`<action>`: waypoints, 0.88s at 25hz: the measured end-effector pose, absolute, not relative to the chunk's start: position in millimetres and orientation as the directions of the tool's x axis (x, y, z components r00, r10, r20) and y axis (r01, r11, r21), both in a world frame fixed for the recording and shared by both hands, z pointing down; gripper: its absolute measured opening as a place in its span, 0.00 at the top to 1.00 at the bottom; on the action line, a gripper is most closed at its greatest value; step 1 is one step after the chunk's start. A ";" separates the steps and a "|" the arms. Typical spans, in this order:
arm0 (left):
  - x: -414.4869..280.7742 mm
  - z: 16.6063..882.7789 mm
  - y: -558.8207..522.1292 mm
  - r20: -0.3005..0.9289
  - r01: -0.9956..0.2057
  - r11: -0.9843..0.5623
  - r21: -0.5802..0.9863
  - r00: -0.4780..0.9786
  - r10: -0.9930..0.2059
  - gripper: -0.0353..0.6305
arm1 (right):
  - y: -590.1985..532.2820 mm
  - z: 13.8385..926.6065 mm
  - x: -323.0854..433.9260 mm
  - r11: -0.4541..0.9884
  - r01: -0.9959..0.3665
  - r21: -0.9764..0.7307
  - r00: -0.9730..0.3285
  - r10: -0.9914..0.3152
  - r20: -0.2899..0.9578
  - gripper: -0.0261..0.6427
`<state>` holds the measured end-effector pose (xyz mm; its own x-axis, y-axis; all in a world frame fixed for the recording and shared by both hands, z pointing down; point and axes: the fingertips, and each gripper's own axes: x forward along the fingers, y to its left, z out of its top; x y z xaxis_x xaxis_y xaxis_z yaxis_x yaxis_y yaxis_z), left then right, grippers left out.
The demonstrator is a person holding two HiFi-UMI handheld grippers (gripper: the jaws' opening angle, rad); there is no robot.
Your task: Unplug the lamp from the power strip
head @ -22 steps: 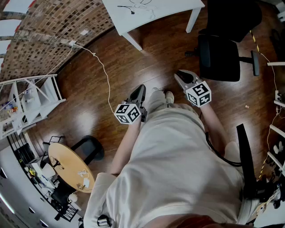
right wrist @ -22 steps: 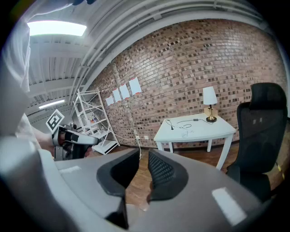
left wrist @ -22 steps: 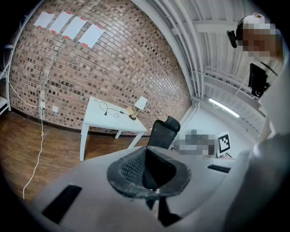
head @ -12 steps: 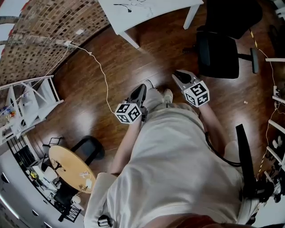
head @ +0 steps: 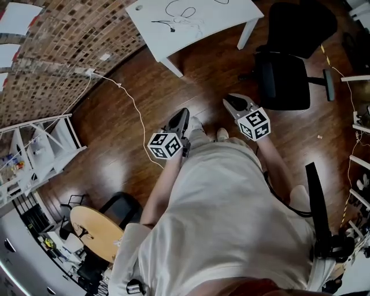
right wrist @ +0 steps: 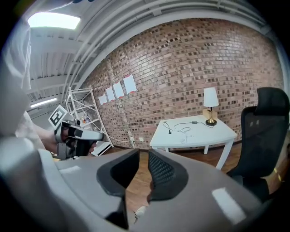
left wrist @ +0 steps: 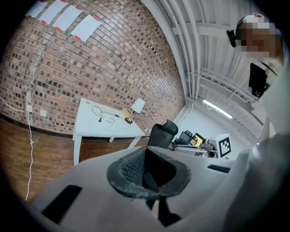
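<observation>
The lamp (right wrist: 210,105), with a white shade on a brass base, stands at the far corner of a white table (right wrist: 195,134) against the brick wall; the left gripper view also has the lamp (left wrist: 135,108). Thin black cables (head: 180,14) lie looped on the table top (head: 231,17). I cannot make out a power strip for certain. Both grippers hang in the air over the wooden floor, well short of the table. My left gripper (head: 184,113) has its jaws together and empty. My right gripper (head: 232,99) shows a narrow gap between its pads with nothing in it.
A black office chair (head: 287,70) stands right of the table. A white cord (head: 136,110) runs across the floor from a white block (head: 88,72) at the brick wall. A white shelf rack (head: 40,147) and a round wooden table (head: 95,232) stand at the left.
The table has come further into the head view as the person moved toward it. Both grippers keep the same stance in front of the body.
</observation>
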<state>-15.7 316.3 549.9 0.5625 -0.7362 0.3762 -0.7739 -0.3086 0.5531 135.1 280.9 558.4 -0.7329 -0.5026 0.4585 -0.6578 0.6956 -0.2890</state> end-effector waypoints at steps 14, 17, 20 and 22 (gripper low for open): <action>-87.9 539.6 247.9 0.333 -0.734 -0.373 0.568 0.619 -0.711 0.94 | 230.6 543.2 80.8 0.633 -0.733 -0.251 -0.663 -0.581 0.472 0.88; -98.4 544.2 243.1 0.328 -0.724 -0.379 0.576 0.630 -0.704 0.94 | 227.1 547.2 70.4 0.625 -0.740 -0.248 -0.655 -0.586 0.478 0.88; -105.7 552.1 239.4 0.325 -0.711 -0.398 0.580 0.649 -0.687 0.94 | 223.7 553.0 60.0 0.620 -0.746 -0.244 -0.648 -0.591 0.479 0.88; -110.0 558.7 238.6 0.327 -0.705 -0.411 0.578 0.661 -0.675 0.94 | 222.4 556.8 53.1 0.615 -0.749 -0.244 -0.645 -0.596 0.478 0.88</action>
